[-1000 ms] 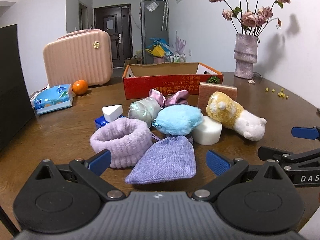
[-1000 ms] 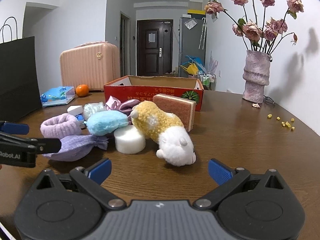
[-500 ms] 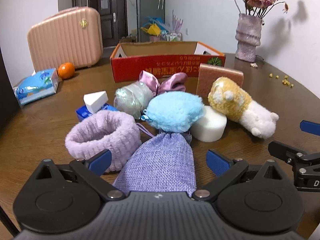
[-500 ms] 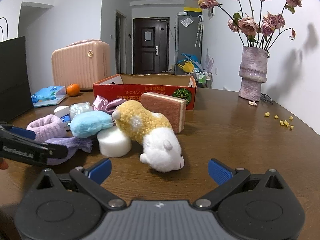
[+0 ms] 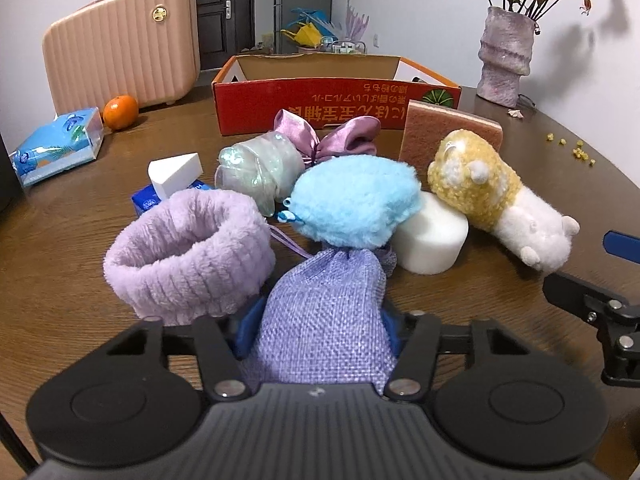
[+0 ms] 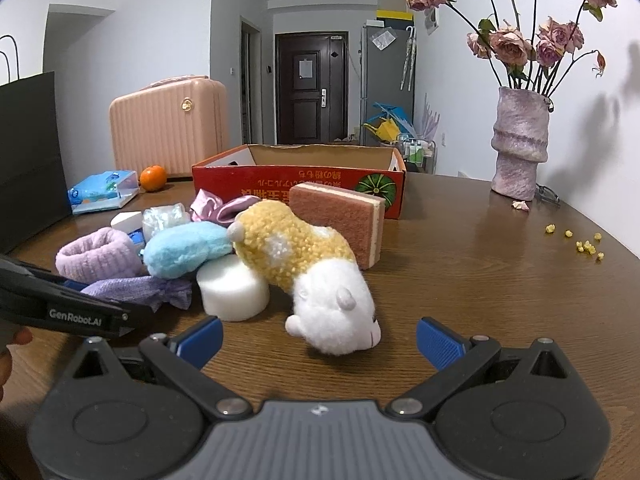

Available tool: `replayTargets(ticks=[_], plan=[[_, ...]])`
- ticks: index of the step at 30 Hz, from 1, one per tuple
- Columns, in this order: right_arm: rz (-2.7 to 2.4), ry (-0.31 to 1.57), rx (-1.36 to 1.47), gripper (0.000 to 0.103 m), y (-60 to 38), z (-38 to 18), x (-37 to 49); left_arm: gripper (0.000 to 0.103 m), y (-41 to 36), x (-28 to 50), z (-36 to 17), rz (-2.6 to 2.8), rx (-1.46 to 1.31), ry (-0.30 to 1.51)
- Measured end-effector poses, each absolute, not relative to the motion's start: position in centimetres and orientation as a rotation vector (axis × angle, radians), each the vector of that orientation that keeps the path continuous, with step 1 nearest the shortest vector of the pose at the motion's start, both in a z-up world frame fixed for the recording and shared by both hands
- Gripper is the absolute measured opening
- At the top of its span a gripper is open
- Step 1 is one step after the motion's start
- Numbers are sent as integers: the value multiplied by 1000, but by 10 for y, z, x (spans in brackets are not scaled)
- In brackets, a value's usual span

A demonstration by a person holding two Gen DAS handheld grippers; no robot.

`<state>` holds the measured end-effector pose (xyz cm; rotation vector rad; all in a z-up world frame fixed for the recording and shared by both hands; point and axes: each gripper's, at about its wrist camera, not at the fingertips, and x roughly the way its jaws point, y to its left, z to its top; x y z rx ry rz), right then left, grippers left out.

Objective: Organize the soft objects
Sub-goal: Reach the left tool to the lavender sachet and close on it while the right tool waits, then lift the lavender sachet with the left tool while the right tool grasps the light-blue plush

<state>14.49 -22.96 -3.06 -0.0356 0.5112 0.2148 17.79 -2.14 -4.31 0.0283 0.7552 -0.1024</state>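
**Asker:** Since the earlier picture, what has moved?

**Describer:** Closing in from fully spread, the left gripper point(image 5: 318, 330) now has its blue pads pressed on both sides of the lavender mesh pouch point(image 5: 326, 320), which bulges between them at six o'clock in the left wrist view. The pouch lies on the wooden table point(image 5: 60, 240), not yet lifted.

**Asker:** And the other gripper?

**Describer:** The right gripper point(image 6: 318, 336) is spread wide and holds nothing. The plush toy point(image 6: 316, 276), yellow body and white head, lies just past it at twelve o'clock.

**Asker:** What sits beyond the pouch?

**Describer:** Touching its tied neck is a fluffy blue pouf point(image 5: 356, 204). At ten o'clock is a lilac plush band point(image 5: 188, 256); at two o'clock, a white foam cylinder point(image 5: 432, 244). Farther off stands a pink sponge point(image 5: 436, 132), then the open red cardboard box point(image 5: 336, 100).

**Asker:** What does this mean for the task?

**Describer:** The first grasp looks made. The box is probably the destination; it appears empty from here, so sorting seems barely begun.
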Motion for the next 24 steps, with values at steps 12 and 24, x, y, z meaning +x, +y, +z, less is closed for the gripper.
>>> replayTargets(ticks=[12, 24], plan=[[220, 510, -50, 103, -223, -28, 141, 47, -16, 165, -40, -114, 15, 725], [231, 491, -84, 103, -208, -19, 132, 46, -2, 135, -21, -111, -3, 627]])
